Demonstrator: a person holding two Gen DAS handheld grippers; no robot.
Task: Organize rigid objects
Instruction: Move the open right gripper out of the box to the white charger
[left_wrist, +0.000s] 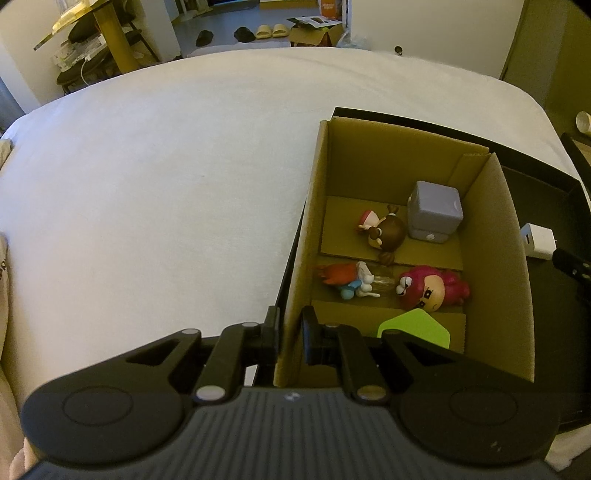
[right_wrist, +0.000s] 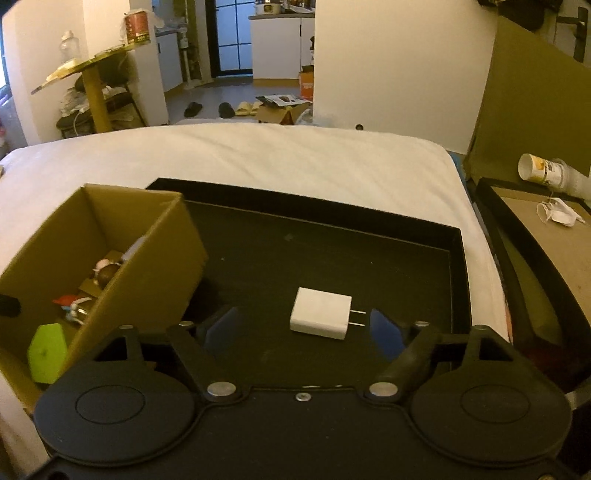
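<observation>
One white charger (right_wrist: 320, 313) lies on the black tray (right_wrist: 456, 258), right of the cardboard box (right_wrist: 162, 266), between the wide-spread fingers of the right tool (right_wrist: 303, 326), untouched. Left tool (left_wrist: 290, 332) is clamped on the box's near-left wall. Inside the box lie three figurines, a grey cube (left_wrist: 436, 212) and a green piece (left_wrist: 417, 326). Tray rests on the bed (right_wrist: 295, 158).

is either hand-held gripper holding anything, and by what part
Left hand-held gripper pinches the cardboard box by its near wall's top edge. Right hand-held gripper holds nothing.
</observation>
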